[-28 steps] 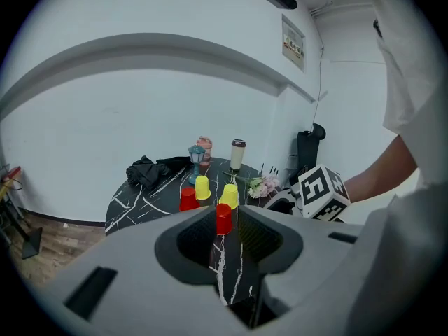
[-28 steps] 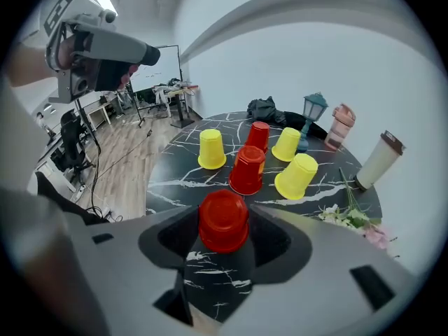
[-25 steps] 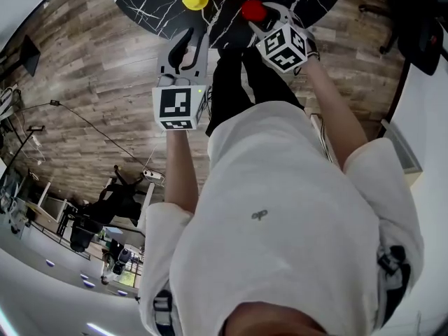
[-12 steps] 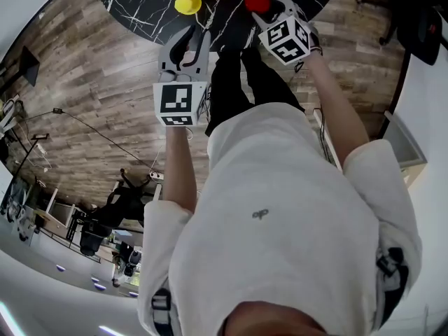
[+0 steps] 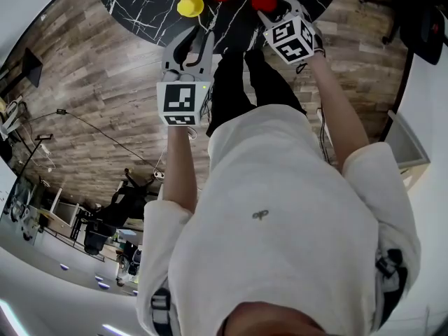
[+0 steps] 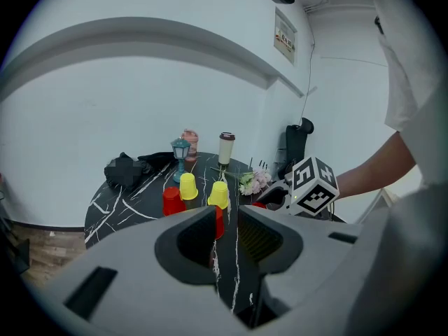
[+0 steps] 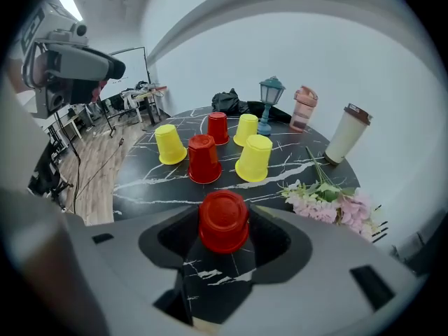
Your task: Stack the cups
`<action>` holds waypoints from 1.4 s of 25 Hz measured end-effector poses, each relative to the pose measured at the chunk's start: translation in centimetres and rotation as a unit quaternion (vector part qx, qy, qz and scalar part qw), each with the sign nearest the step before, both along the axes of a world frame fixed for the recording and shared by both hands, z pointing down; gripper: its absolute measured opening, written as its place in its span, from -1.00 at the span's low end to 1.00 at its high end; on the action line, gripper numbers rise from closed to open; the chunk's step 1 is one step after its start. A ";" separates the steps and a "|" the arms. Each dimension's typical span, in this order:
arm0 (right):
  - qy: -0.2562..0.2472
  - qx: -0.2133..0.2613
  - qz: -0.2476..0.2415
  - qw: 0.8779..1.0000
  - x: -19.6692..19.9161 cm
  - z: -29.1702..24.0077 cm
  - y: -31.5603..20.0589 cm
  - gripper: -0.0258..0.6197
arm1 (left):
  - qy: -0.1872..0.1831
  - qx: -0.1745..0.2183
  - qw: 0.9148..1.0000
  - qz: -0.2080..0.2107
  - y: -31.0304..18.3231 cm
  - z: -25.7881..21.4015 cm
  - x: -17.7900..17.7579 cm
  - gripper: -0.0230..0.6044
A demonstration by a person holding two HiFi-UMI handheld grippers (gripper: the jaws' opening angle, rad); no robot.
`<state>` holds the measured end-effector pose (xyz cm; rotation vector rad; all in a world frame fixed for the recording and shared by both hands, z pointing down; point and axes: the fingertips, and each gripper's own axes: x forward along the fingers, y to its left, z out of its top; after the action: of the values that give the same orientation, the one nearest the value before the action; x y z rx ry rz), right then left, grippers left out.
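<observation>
Several upside-down cups stand on the black marble table [image 7: 140,187]: yellow cups [image 7: 168,144] [image 7: 254,158] [image 7: 246,130] and red cups [image 7: 204,159] [image 7: 218,128]. My right gripper [image 7: 224,229] is shut on another upside-down red cup [image 7: 224,220], which sits near the table's front edge; in the head view that red cup [image 5: 264,1] is at the tip of the right gripper [image 5: 269,7]. My left gripper [image 5: 195,37] hovers at the table's near edge, jaws narrowly open with nothing between them. In the left gripper view a red cup [image 6: 219,222] shows through the gap of the left gripper [image 6: 227,222].
At the table's far side stand a small lantern [image 7: 270,93], a pink bottle [image 7: 303,108], a white tumbler [image 7: 346,133] and a dark bag [image 7: 227,101]. Pink flowers [image 7: 329,201] lie at the right. Wooden floor [image 5: 91,68] surrounds the table.
My right gripper has carried the red cup farther over the table, away from the person. The left gripper has edged slightly toward the table's edge.
</observation>
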<state>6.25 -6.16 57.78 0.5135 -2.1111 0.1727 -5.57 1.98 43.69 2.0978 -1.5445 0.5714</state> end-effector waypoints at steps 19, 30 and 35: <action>-0.052 -0.021 0.047 0.997 1.9 -2.2 -0.4 -0.11 | -0.019 -0.007 1.000 0.016 -1.3 -0.1 1.1 -0.64; -0.079 -0.018 0.052 0.995 2.7 -6.1 0.8 -0.11 | -0.019 -0.022 1.000 0.013 -3.5 1.9 2.2 -0.53; -0.094 -0.021 0.060 0.994 2.8 -7.7 1.5 -0.11 | -0.024 -0.034 0.999 0.019 -4.5 3.5 2.6 -0.46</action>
<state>9.07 -4.70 50.08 0.6211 -2.2545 0.3455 -3.00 -2.51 47.24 2.0812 -1.4922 0.6842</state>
